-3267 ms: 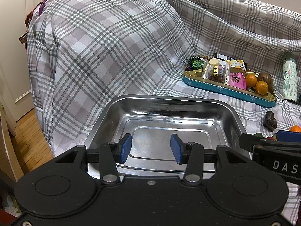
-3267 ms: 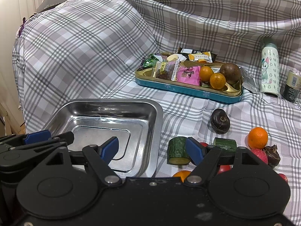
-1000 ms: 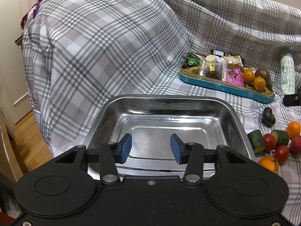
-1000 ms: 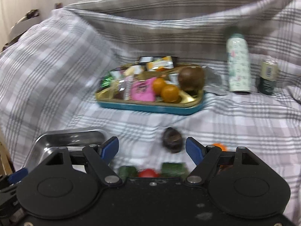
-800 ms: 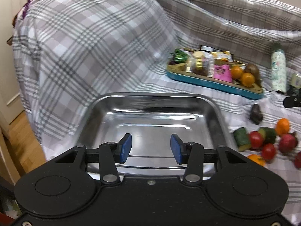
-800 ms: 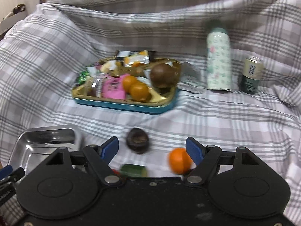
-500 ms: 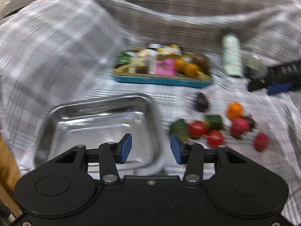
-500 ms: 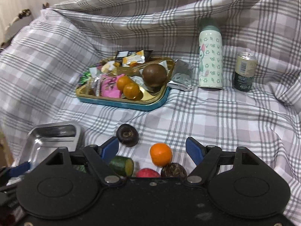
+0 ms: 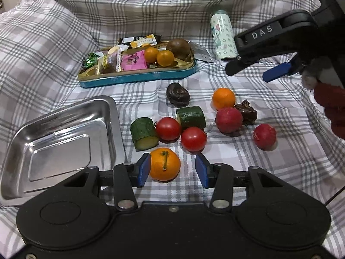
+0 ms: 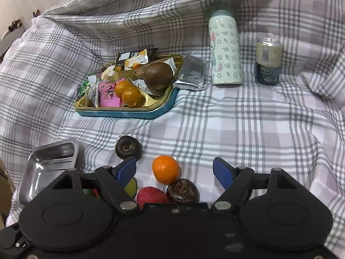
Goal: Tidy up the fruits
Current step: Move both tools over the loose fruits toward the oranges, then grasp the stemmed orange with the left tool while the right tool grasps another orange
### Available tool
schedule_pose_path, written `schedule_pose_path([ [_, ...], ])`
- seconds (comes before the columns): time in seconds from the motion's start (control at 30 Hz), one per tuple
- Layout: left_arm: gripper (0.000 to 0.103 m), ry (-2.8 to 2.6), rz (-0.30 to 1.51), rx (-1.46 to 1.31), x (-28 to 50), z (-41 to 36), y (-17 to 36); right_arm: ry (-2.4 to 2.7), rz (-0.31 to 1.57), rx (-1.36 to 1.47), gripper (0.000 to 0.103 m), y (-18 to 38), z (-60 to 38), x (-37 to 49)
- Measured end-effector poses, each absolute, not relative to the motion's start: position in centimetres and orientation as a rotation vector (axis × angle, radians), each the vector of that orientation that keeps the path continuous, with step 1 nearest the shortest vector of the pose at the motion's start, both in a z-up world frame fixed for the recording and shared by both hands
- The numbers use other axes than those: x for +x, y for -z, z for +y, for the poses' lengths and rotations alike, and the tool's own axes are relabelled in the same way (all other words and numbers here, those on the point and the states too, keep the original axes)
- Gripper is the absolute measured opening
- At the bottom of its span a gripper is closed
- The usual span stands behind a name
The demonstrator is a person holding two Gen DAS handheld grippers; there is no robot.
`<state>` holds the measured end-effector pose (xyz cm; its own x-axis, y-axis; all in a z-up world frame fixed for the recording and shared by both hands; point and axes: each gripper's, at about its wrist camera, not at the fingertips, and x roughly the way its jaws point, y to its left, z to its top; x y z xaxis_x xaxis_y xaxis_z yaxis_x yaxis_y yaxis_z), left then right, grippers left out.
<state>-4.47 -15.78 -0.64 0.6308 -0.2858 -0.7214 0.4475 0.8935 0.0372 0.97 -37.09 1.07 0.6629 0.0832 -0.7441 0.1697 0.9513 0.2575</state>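
Note:
My left gripper [image 9: 173, 169] is open, with an orange [image 9: 165, 166] between its fingers, close to the left pad. Past it on the plaid cloth lie two tomatoes [image 9: 168, 128], two cucumber pieces [image 9: 144, 133], a second orange [image 9: 223, 98], two red fruits [image 9: 229, 119] and two dark brown fruits [image 9: 178, 93]. The empty steel tray [image 9: 58, 144] lies to the left. My right gripper [image 10: 174, 171] is open and empty, above the second orange [image 10: 166, 168]; it also shows in the left wrist view [image 9: 269, 49].
A teal and gold snack tray [image 9: 138, 63] holds wrapped sweets, two small oranges and a brown fruit. A patterned bottle [image 10: 225, 48] and a can [image 10: 268, 61] stand at the back. Draped plaid cloth rises behind and on both sides.
My left gripper swung right from over the steel tray to the fruit pile, and the near orange now sits between its fingers. My right gripper lifted and moved right, above the fruit.

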Motion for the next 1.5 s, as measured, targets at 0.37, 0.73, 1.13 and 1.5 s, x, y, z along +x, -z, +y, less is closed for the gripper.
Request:
schedule_pose_path([
  [0.37,0.053,0.393,0.778,0.220,-4.0,-16.0,1.6,-0.034,0.791,0.180,0.076,-0.2,-34.9,1.2],
  [0.73,0.053,0.356,0.746,0.208,-3.9,-16.0,1.9,-0.049,0.855,0.090,0.061,2.4,-33.9,1.9],
  [1.13,0.053,0.346,0.732,0.156,-4.5,-15.3,1.8,-0.025,0.874,0.052,0.036,4.0,-33.1,3.2],
  [1.5,0.053,0.296,0.756,0.101,-4.1,-14.8,1.9,-0.024,0.865,0.058,0.035,3.7,-33.5,2.8],
])
